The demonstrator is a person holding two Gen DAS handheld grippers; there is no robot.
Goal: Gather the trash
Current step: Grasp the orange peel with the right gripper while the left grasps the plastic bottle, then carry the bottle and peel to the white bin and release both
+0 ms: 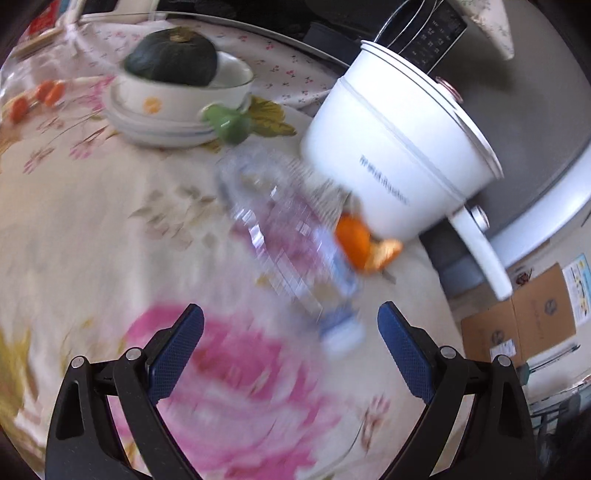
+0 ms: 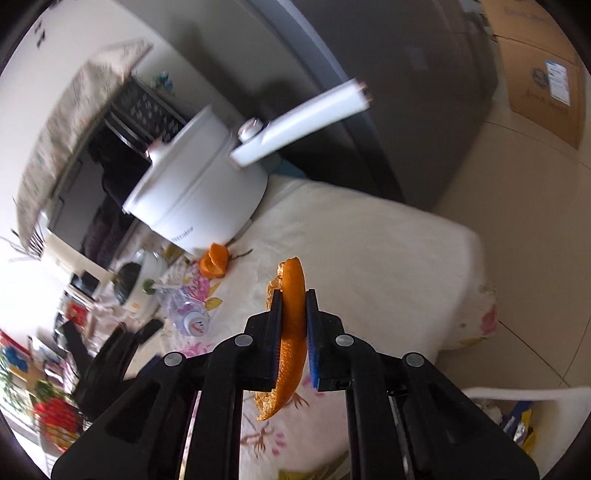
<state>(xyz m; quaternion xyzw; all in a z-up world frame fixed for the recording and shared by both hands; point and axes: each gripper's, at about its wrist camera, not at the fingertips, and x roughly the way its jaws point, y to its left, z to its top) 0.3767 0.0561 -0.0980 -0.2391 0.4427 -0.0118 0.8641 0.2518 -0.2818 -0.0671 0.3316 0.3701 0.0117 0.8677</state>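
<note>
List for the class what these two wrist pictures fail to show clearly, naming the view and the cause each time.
- Plastic bottle, left wrist view: label wording lost to motion blur.
- White pot, both views: its inside is hidden by its own wall.
- White bin, right wrist view: cut off by the picture's edge and the right gripper, which is shut on an orange peel.

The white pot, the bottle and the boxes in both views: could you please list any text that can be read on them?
None can be read for certain.
White pot: one line of dark print on its side, too blurred to read.
Plastic bottle: red mark on its cap, too small to read.
Cardboard box: round logos and a white sticker, unreadable.
Panel behind the pot: rows of pale marks, unreadable.
</note>
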